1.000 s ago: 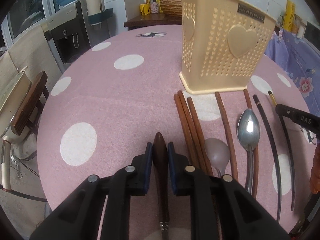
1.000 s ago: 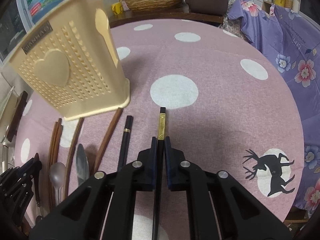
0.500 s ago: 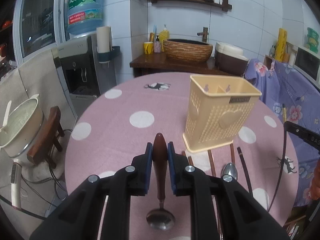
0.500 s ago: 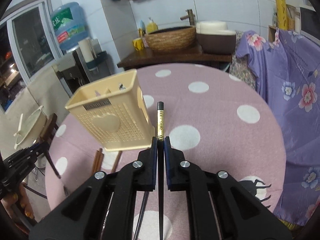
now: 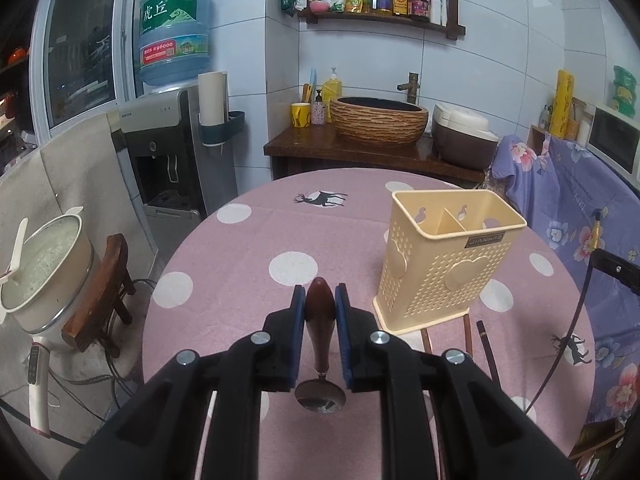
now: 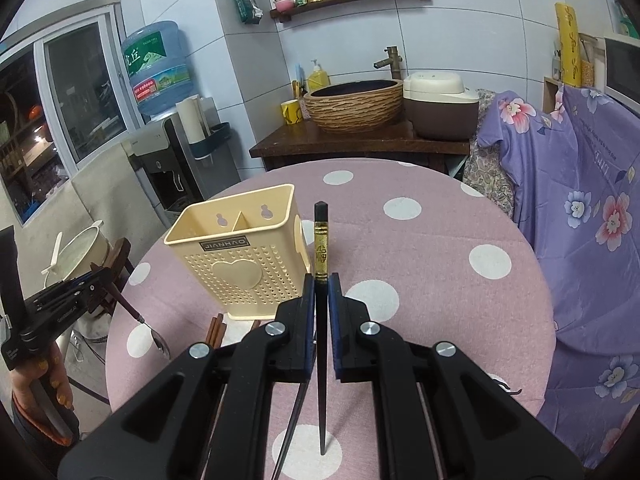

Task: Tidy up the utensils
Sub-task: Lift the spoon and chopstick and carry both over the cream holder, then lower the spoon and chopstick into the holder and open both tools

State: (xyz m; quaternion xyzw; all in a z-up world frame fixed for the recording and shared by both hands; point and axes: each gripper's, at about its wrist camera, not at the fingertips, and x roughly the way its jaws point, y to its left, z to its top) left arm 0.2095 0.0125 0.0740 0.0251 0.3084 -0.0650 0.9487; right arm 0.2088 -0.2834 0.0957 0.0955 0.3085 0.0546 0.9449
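Above the table, we are gripping spoon left, chopstick right; lowering each tip-first into the caddy compartments.

The utensil holder in front of me bears a dark plate reading "JIANHAO". On the water bottle I read "虎丘", "TIGER HILL" and "96000".

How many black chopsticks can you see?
2. The first black chopstick is clamped in the right gripper, off the table. The second black chopstick lies on the table by the utensil holder. More may hide behind the grippers.
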